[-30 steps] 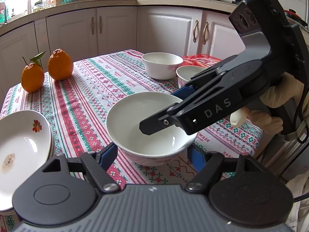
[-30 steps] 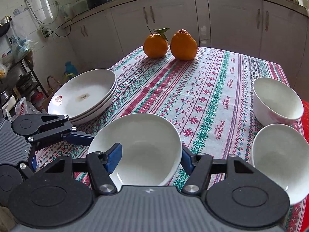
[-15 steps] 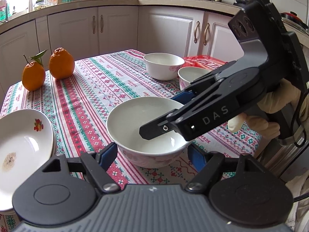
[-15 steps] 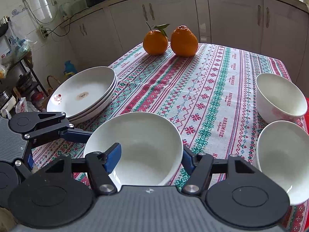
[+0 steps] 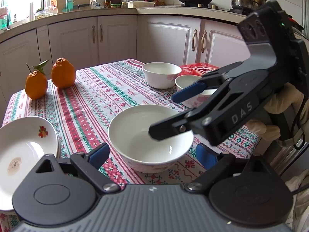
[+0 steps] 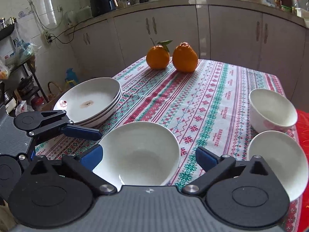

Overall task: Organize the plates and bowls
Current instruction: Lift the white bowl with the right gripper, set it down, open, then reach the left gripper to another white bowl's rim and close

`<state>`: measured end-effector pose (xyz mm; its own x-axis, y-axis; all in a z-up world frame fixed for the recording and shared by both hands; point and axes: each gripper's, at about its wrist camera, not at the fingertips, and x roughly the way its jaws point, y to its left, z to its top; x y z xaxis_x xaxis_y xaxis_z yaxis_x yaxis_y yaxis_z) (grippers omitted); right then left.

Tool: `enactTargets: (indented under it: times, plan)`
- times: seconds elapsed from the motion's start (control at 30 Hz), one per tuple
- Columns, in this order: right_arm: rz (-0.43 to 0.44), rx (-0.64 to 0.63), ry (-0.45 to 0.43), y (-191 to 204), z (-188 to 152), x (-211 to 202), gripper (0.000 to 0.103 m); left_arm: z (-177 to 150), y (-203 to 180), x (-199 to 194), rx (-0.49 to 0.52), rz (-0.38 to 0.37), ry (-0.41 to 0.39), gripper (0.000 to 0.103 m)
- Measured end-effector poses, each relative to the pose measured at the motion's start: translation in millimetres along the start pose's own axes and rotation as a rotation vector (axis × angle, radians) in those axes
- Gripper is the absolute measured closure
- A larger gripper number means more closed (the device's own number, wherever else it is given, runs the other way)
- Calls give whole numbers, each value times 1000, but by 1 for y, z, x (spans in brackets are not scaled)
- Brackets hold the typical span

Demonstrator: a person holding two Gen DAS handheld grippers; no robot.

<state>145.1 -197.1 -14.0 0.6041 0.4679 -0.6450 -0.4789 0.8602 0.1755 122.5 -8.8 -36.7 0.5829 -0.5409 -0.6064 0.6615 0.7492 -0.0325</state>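
Observation:
A white bowl [image 5: 150, 137] stands on the patterned tablecloth [image 5: 92, 104], also in the right wrist view [image 6: 138, 152]. My left gripper [image 5: 152, 154] is open, its fingers on either side of the bowl and apart from it. My right gripper [image 6: 147, 158] is open too and astride the same bowl from the other side; in the left wrist view it reaches over the bowl's rim [image 5: 170, 116]. Two more white bowls [image 6: 273, 110] [image 6: 278, 164] stand at the right. A stack of white plates [image 6: 90, 100] lies at the left, also in the left wrist view [image 5: 23, 150].
Two oranges [image 6: 171, 58] stand at the table's far end. A red bag [image 5: 199, 68] lies beyond the bowls. Kitchen cabinets [image 5: 115, 36] surround the table. The table edge runs close behind the plates and under my grippers.
Both grippers have drawn back and risen a little from the bowl. The bowl now stands on the cloth, free of both sets of fingers.

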Motion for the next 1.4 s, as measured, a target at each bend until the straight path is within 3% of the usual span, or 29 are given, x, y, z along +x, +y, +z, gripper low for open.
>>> enactTargets:
  times: [0.1,0.3,0.47,0.8,0.93,1.1,1.3,1.4]
  plan:
    - [-69,-32,-47,3,-3,-16,0,1,-3,-6,11,11,-2,7]
    - [-302,-154,-105,10,-16,-44,0,11,-14,-14,57,51,-23,4]
    - [-379,-128,-97,-1,-32,-62,0,21,-25,-15,87,42,-47,3]
    - [-457,-67,-123,-22,-54,-96,0,47,-45,3,119,-23,-35,2]
    - [-457,-46,-107,-29,-60,-96,0,59,-48,21,95,-68,-3,2]
    - [-403,-2,-96,-41,-68,-95,0,74,-57,40,147,-57,-18,2]
    - [-487,-40,-102,-50,-75,-87,0,92,-62,66,178,-81,-12,2]
    - [-484,-33,-89,-58,-76,-82,0,100,-64,81,190,-87,4,2]
